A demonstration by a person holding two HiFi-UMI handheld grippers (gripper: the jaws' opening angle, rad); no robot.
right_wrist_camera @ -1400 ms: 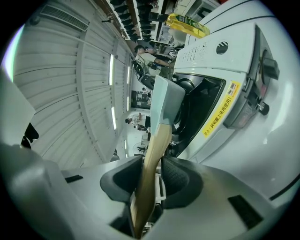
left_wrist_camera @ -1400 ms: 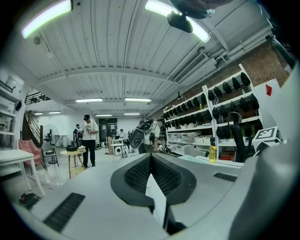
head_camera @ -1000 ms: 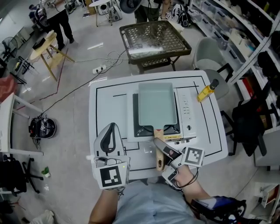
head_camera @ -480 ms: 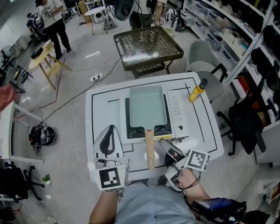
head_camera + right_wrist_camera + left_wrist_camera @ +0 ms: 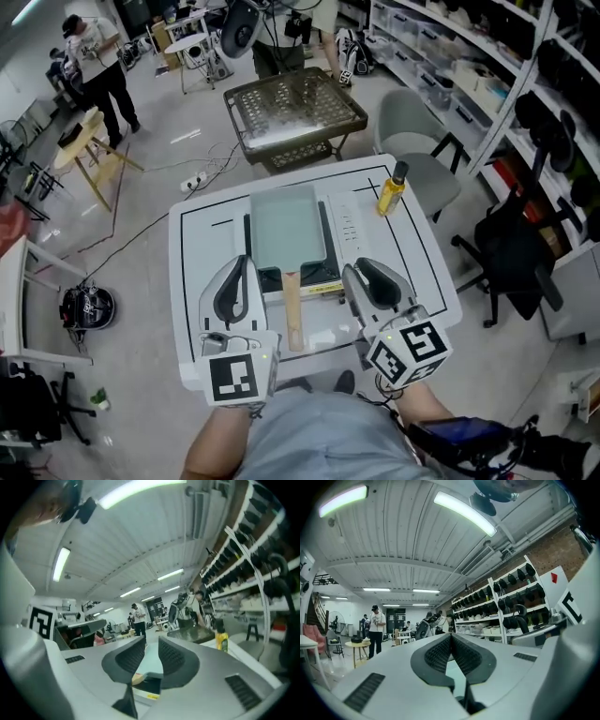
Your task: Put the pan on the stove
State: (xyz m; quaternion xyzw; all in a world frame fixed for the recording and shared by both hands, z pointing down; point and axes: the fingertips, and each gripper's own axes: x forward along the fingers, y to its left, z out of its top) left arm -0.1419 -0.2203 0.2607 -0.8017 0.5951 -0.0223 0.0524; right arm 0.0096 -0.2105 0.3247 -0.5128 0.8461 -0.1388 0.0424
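Note:
The pale green rectangular pan point(image 5: 286, 225) sits on the portable stove point(image 5: 339, 246) in the middle of the white table point(image 5: 417, 272). Its wooden handle point(image 5: 292, 314) points toward me. My left gripper point(image 5: 242, 260) hovers left of the handle, its tips meeting, shut on nothing. To the right of the handle my right gripper point(image 5: 354, 268) is open; its jaws have just been closing and nothing is between them. In the right gripper view the pan point(image 5: 152, 660) and the handle's end point(image 5: 137, 679) show through the gap of the right gripper point(image 5: 151, 639). The left gripper point(image 5: 451, 635) points level.
A yellow bottle point(image 5: 392, 190) stands at the table's far right corner. Beyond the table are a wire-mesh table point(image 5: 295, 98) and a grey chair point(image 5: 412, 122). Shelves point(image 5: 487, 66) line the right side. A person point(image 5: 94, 56) stands far back on the left.
My right gripper has let go of the pan's handle, risen and rolled upright to the handle's right. The left gripper has also risen. The pan stays on the stove.

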